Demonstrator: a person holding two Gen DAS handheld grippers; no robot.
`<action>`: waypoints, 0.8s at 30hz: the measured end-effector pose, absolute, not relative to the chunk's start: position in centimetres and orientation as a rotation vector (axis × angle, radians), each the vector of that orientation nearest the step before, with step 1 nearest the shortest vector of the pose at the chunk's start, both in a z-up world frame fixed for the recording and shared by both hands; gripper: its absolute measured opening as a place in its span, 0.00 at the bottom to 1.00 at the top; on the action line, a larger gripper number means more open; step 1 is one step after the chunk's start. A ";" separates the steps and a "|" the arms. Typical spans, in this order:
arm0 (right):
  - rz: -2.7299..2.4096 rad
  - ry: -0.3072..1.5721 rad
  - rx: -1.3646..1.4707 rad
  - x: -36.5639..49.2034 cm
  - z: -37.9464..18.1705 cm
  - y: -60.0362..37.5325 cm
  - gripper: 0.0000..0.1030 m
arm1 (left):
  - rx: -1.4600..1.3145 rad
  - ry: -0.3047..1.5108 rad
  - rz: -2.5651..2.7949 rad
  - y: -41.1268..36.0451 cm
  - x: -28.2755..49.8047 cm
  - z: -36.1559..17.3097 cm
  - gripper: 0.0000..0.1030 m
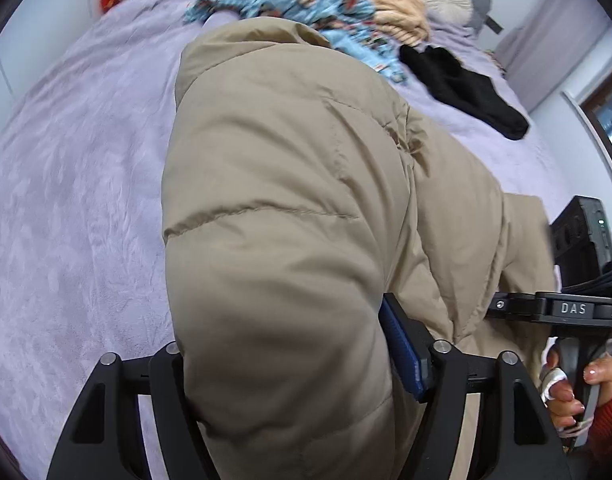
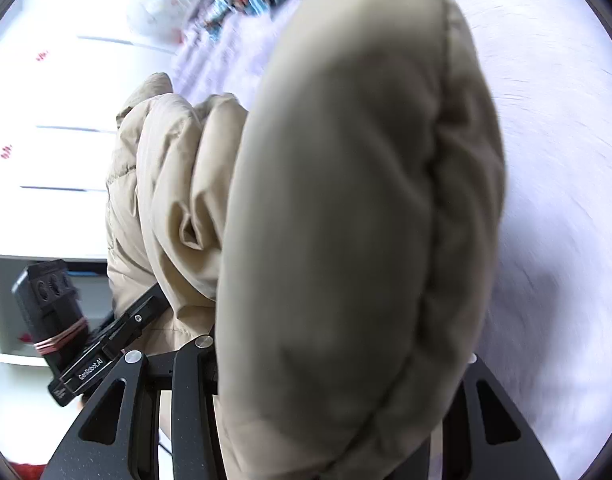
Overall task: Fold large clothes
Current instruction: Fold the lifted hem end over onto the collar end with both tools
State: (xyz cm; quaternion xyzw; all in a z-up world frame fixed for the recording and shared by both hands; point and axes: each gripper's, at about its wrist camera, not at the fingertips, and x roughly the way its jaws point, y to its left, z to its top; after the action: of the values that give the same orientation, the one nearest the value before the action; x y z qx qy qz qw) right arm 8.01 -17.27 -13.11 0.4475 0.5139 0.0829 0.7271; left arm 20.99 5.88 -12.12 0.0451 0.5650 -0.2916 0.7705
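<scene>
Beige puffer jacket (image 1: 290, 200) bunched over lilac bedspread (image 1: 74, 184). Left gripper (image 1: 302, 364) half-spread, clamping fat quilted fold; right gripper (image 2: 333, 364) same, thick roll between jaws. Reckon light, squashy, slippery shell, springs back; grab at seams, hem.

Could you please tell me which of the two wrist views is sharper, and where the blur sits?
Left wrist view: mostly sharp, the beige jacket seams and bedspread texture crisp, edges bent by the fisheye. Right wrist view: softer, the bedspread streaked, the near jacket fold out of focus, the left background overexposed.
</scene>
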 end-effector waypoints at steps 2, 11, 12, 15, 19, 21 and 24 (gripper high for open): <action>0.136 1.159 0.968 10.7 -13.3 -16.2 0.52 | 0.045 1.249 -0.621 6.9 21.7 -13.8 0.79; -0.198 1.038 0.755 4.8 -5.0 -19.4 0.54 | 0.013 1.240 -0.638 8.4 21.0 -14.7 0.82; -0.185 0.990 0.740 4.3 -3.4 -19.2 0.54 | 0.015 1.238 -0.636 8.1 20.8 -14.6 0.83; -0.053 0.975 0.716 6.3 -1.3 -17.1 0.54 | 0.022 1.244 -0.620 8.3 20.4 -14.1 0.84; -0.026 1.026 0.767 7.3 -4.5 -15.0 0.51 | 0.032 1.151 -0.543 9.1 20.8 -10.0 0.83; -0.042 1.024 0.897 8.4 -6.9 -15.9 0.11 | 0.018 1.060 -0.520 10.1 21.7 -7.8 0.83; -0.117 1.054 0.934 11.0 -8.5 -16.2 0.05 | 0.039 1.038 -0.484 9.4 24.6 -7.5 0.83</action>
State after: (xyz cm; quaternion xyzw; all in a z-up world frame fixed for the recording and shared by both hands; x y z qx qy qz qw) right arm 11.01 -16.18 -8.47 0.4292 0.4840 -0.0537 0.7607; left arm 24.55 9.41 -7.52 0.0185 0.4910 -0.2288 0.8404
